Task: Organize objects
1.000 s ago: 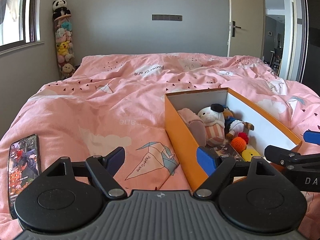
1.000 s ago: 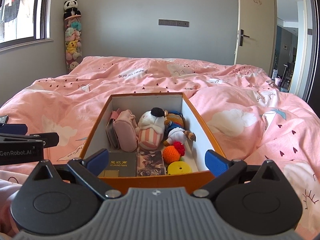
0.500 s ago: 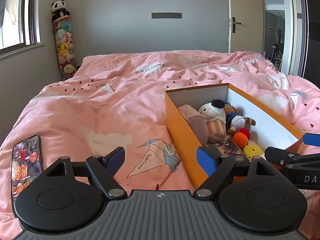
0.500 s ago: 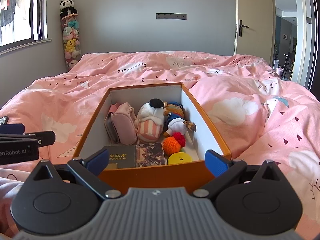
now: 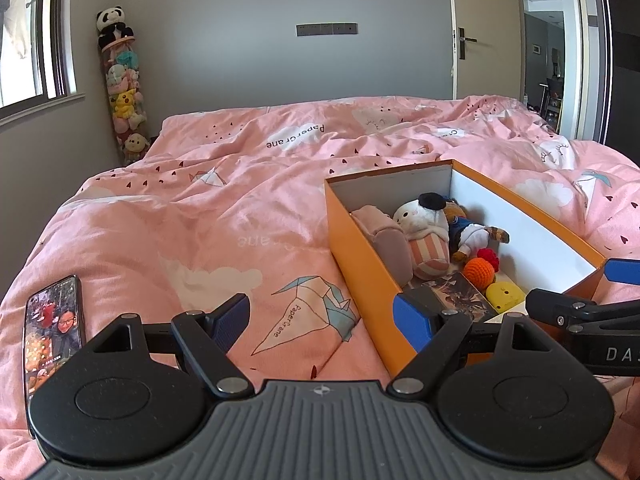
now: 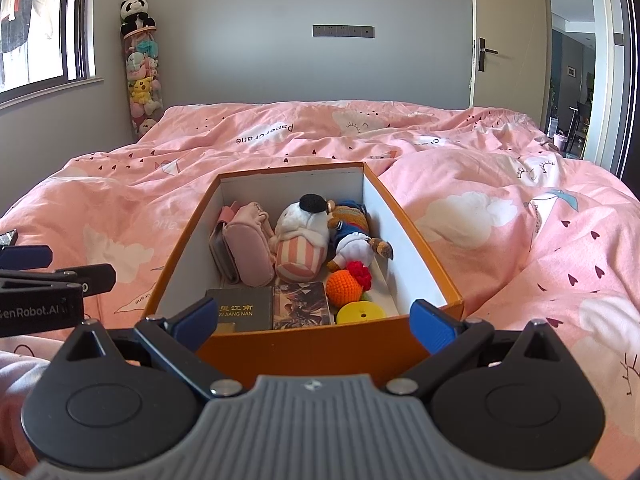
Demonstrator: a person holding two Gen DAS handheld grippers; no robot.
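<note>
Both the left gripper (image 5: 320, 320) and right gripper (image 6: 314, 320) gape empty near the orange box (image 6: 320, 346); a smartphone (image 5: 52, 328) lies left of it.

Partly hidden things in and around the orange box

In the left wrist view the box (image 5: 360, 256) wall is hiding most of the pink pouch (image 5: 390, 236), and the left tool (image 5: 320, 320) is covering the phone's (image 5: 52, 328) lower end. In the right wrist view the near wall is cutting off the dark booklet (image 6: 240, 308) and the yellow disc (image 6: 358, 314); the booklet's small print is staying unreadable. At lower left, the frame edge is cropping the other tool's lettering.
</note>
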